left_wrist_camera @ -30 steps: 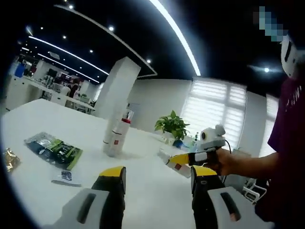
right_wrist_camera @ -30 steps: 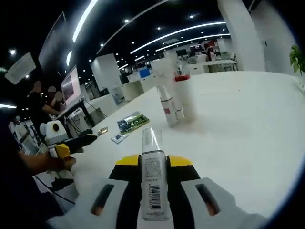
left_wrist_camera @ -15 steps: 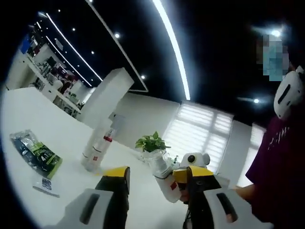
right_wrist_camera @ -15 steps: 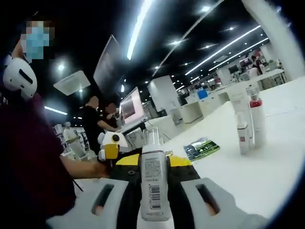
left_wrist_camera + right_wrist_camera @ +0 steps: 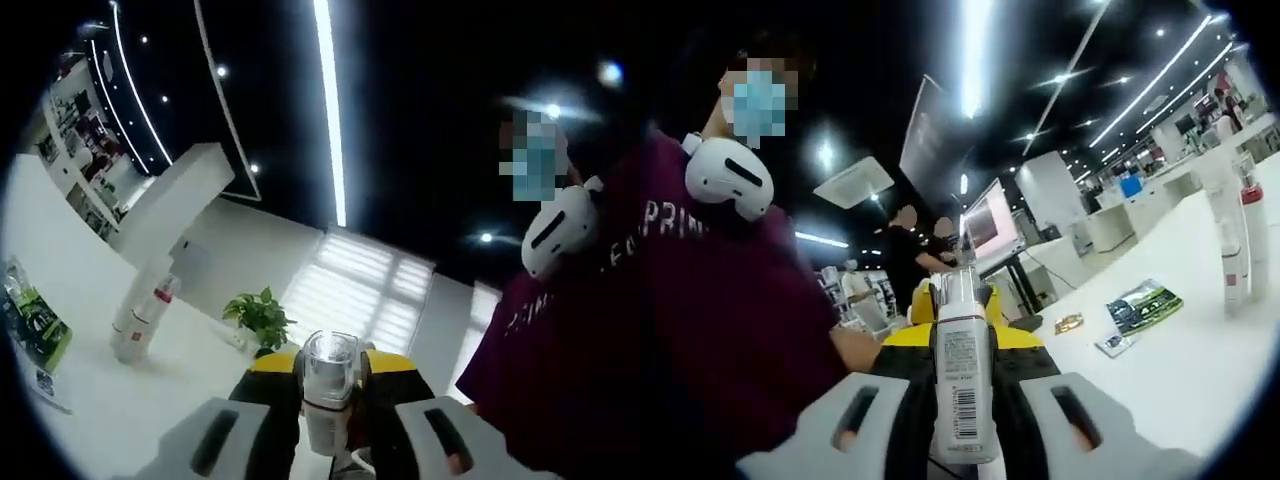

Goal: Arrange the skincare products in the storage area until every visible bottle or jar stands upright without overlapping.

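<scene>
White bottle [image 5: 962,385] clamped in the right gripper [image 5: 962,350], top between left gripper [image 5: 330,375] jaws; two bottles [image 5: 140,315] upright on table [image 5: 120,410].

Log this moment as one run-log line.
right tongs: shut on white spray bottle | left tongs: jaws around the same bottle's clear cap | two bottles upright on white table | green packet flat

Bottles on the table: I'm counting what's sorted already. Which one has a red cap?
The rear standing bottle, red-capped; the front bottle beside it is all white.
</scene>
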Demonstrator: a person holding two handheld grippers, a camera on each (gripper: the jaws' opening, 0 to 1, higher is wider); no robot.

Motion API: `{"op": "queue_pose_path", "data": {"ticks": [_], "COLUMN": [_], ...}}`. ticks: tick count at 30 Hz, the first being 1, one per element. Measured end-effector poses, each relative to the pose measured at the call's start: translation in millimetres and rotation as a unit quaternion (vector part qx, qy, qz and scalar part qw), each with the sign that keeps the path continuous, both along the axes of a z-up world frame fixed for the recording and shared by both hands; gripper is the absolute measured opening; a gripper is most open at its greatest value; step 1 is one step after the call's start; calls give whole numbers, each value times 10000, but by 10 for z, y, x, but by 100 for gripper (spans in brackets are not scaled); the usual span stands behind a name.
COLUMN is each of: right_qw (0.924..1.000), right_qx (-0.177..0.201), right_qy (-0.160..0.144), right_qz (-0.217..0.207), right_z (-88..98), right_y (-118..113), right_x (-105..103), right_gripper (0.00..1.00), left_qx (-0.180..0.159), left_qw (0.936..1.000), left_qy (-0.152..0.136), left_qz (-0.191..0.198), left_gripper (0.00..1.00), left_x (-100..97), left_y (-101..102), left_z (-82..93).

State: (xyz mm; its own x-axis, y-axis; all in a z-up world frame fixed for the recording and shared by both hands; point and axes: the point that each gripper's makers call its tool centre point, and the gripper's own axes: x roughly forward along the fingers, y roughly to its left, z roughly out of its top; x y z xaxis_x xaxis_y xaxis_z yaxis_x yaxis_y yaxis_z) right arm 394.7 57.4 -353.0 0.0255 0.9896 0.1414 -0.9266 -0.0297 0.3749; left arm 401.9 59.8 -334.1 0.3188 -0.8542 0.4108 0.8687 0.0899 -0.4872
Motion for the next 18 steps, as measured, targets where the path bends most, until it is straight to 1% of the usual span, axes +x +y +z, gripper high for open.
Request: {"op": "queue_pose_path", "data": {"ticks": [2, 5, 6, 7, 8, 9, 10, 11, 12, 13, 15, 16, 17, 18], "right_qw": [10000, 9999, 10000, 9996, 9995, 9991, 9982, 9979, 9978, 9964, 9944, 9932, 9914, 9894], "right_qx": [-2, 66, 75, 112, 98, -2, -59, -86, -144, -276, -533, -651, -757, -845], "right_qy": [12, 19, -17, -168, -225, -328, -410, -476, -492, -535, -615, -628, -678, -765], "right_qz": [91, 75, 10, -194, -173, -253, -435, -431, -423, -604, -669, -736, -819, -901], "right_z": [-8, 2, 1, 8, 4, -17, -32, -39, -48, -76, -149, -181, -211, -231], "right_y": [28, 38, 42, 52, 65, 79, 82, 90, 101, 107, 131, 144, 167, 171], "right_x": [-31, -24, 1, 58, 35, 62, 116, 110, 105, 169, 205, 229, 255, 285], "right_gripper": [18, 18, 18, 18, 18, 18, 18, 18, 19, 19, 20, 20, 21, 21], "left_qx": [-23, 44, 73, 116, 135, 256, 397, 431, 544, 756, 1117, 1339, 1577, 1687], "left_qw": [10000, 9999, 9999, 9997, 9997, 9992, 9980, 9981, 9973, 9946, 9899, 9861, 9815, 9785], "left_qy": [-14, -109, -86, -56, -42, -65, -21, 16, -12, -77, -107, -177, -183, -209], "left_qz": [-72, 10, 71, 231, 189, 296, 491, 443, 496, 709, 872, 967, 1066, 1167], "left_gripper": [22, 22, 21, 21, 21, 20, 20, 20, 20, 20, 19, 19, 19, 19], "left_x": [-25, -23, -2, 56, 47, 72, 130, 116, 125, 176, 220, 239, 268, 295], "left_y": [-9, 9, 15, 38, 41, 49, 72, 63, 65, 81, 80, 75, 69, 76], "left_z": [12, 35, 33, 24, 26, 12, -21, -20, -33, -57, -108, -135, -163, -167]}}
